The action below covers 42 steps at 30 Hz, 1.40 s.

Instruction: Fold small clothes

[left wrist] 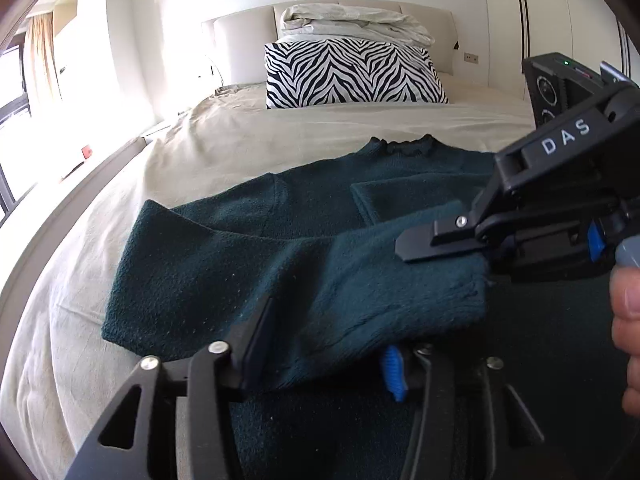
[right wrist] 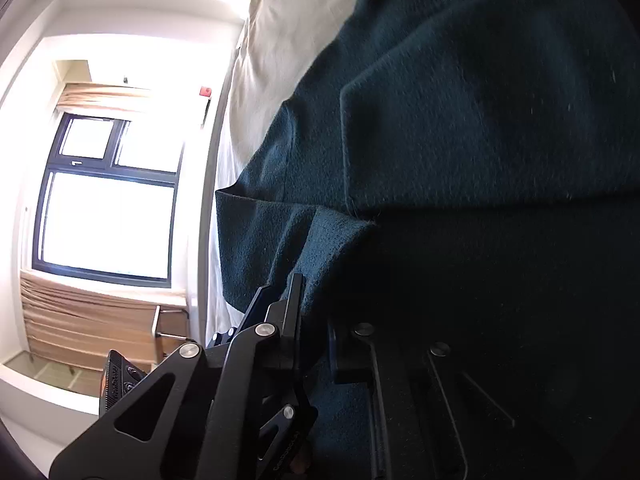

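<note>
One dark green sweater [left wrist: 248, 248] is spread on the bed [left wrist: 100, 240], which is covered with a cream sheet. The neck of the sweater points toward the head of the bed. No box or basket is seen, so nothing is held inside anything.

A part of the sweater is lifted up off the rest. It is held at two spots. In the left wrist view, the left gripper [left wrist: 324, 344] is seen closed on a thick fold of the green cloth, with the cloth squeezed between its two fingers. A blue pad is seen on one finger [left wrist: 394, 372]. The right gripper [left wrist: 440, 246] is seen from the side, and its fingers are pinched on the edge of the same lifted part. A bit of the person's hand [left wrist: 628, 332] is seen at the right edge.

In the right wrist view, the right gripper [right wrist: 316, 320] is seen with green cloth between its fingers.

At the head of the bed, one zebra pillow [left wrist: 352, 72] is seen. One folded white blanket [left wrist: 352, 20] is stacked on top of it. One window [right wrist: 108, 196] is seen beside the bed.
</note>
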Tool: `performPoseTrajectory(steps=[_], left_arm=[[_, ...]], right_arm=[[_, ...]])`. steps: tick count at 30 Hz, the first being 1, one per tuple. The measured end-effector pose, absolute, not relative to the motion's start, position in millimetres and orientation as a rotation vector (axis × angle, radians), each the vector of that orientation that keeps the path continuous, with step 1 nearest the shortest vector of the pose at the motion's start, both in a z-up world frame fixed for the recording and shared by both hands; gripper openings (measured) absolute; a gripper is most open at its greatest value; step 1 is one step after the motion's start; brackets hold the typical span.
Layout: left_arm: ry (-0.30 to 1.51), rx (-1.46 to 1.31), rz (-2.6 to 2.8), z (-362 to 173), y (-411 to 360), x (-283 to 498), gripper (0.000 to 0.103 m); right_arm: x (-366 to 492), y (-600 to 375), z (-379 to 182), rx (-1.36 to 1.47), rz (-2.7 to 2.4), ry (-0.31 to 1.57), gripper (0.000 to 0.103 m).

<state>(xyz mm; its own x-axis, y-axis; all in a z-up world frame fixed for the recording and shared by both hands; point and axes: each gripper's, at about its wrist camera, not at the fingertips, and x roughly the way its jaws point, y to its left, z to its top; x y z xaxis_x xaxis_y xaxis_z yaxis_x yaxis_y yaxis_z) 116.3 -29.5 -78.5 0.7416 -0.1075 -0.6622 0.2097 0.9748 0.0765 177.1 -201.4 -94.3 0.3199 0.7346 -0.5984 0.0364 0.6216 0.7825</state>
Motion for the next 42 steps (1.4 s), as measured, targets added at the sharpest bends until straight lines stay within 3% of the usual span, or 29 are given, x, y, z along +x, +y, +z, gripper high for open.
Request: performPoseTrajectory(steps=[2,9,21,33,42], left_arm=[[0.694,0.107,-0.196,-74.0,-22.3,105.9,0.069],[0.7,0.002,-0.228,-73.3,-1.6,86.9,0.069],[0.798,-0.158,-0.229,-88.9,33.4,88.0,0.069],[0.825,-0.192,-0.215,-91.5,37.8,94.6,0.065],[0.732,-0.318,-0.243,-41.6,62.4,152.9,0.064]], right_arm=[[178.2,-197.8,-63.5,0.683,0.534,1.122,0.007],[202.0,-215.9,18.1,0.445,0.483,0.983,0.007],[224.7,-352.9,-77.7,0.568,0.175,1.111,0.007],[222.8,-371.1,-67.5,0.551,0.142,1.1,0.007],[221.8,-372.9,-82.4,0.59,0.144,1.114,0.007]])
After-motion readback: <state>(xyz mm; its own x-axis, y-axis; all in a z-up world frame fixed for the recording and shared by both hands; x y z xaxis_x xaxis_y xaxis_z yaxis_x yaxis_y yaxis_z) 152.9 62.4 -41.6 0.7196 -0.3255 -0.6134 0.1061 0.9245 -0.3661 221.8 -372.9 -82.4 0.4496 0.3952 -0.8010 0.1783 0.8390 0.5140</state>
